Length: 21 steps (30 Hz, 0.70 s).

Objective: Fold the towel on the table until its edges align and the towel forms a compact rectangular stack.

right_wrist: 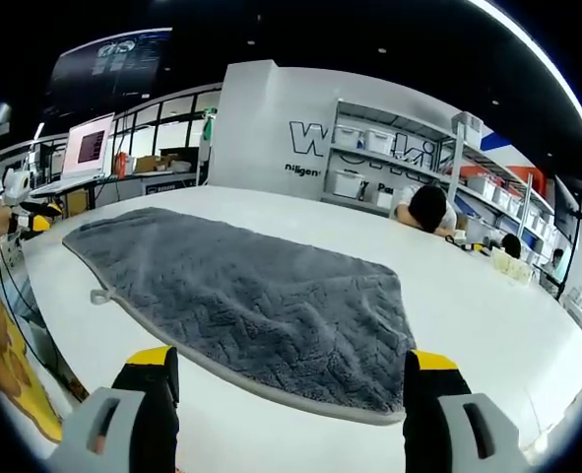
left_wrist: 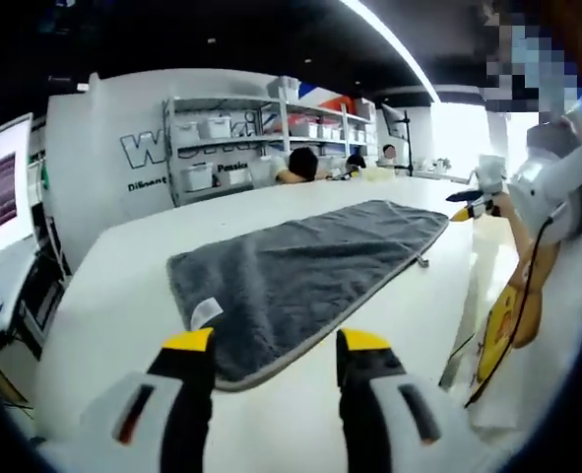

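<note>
A grey textured towel (left_wrist: 300,266) lies spread flat on the white table (left_wrist: 113,296), with a white tag (left_wrist: 204,313) at its near corner. My left gripper (left_wrist: 276,345) is open, its yellow-tipped jaws standing just before the towel's near edge and touching nothing. In the right gripper view the same towel (right_wrist: 251,296) stretches away to the left, with a small hanging loop (right_wrist: 98,294) on its edge. My right gripper (right_wrist: 291,365) is open and wide, its jaws low over the table in front of the towel's near end. The right gripper (left_wrist: 476,203) also shows beyond the towel's far end.
Metal shelves (left_wrist: 241,138) with white bins stand behind the table. A person (right_wrist: 426,209) rests head-down at the table's far side. A monitor (right_wrist: 90,146) sits at the back left. The holder's sleeve (left_wrist: 556,177) and yellow-printed clothing (left_wrist: 512,315) are at the right edge.
</note>
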{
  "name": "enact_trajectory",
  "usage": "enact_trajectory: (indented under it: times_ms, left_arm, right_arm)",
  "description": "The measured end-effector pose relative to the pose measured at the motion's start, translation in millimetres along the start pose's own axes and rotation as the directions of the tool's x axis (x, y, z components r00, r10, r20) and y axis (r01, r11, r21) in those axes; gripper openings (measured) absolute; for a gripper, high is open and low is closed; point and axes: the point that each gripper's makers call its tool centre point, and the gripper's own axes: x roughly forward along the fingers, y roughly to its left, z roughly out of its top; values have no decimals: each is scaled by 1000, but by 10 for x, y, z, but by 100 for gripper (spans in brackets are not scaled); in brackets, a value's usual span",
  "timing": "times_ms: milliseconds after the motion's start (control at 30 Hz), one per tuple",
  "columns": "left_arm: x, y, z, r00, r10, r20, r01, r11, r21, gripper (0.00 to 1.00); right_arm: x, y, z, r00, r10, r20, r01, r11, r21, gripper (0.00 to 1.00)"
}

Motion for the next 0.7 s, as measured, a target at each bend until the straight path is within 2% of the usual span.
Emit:
enact_trajectory:
  times_ms: [100,233,333,500,600,700]
  left_arm:
    - [-9,-36,-6,1000,5,-5,-5,1000,-5,63]
    - [-37,24,-22,998,66,-14,-66,998,3,65]
    - [-66,65,-56,995,95,-34,-95,995,14,71]
    - [-127,55,-20,995,100,-9,-100,995,-16,75]
    - [-143,55,-17,994,107,-10,-107,994,-25,81]
    - [-164,59,-37,994,110,-23,-110,994,-14,81]
  right_arm:
    - [-9,-8,-6,1000,-2,-1,2,1000,1,99]
    - [-23,-27,-20,1000,-7,-4,7,1000,5,99]
    - [-35,-37,-27,1000,-11,-7,11,1000,5,99]
    - [-54,-46,-35,1000,-19,-4,19,1000,13,99]
    - [-65,-51,-35,1000,-21,0,21,1000,21,99]
    - [-74,-57,-40,1000,-26,3,26,999,26,99]
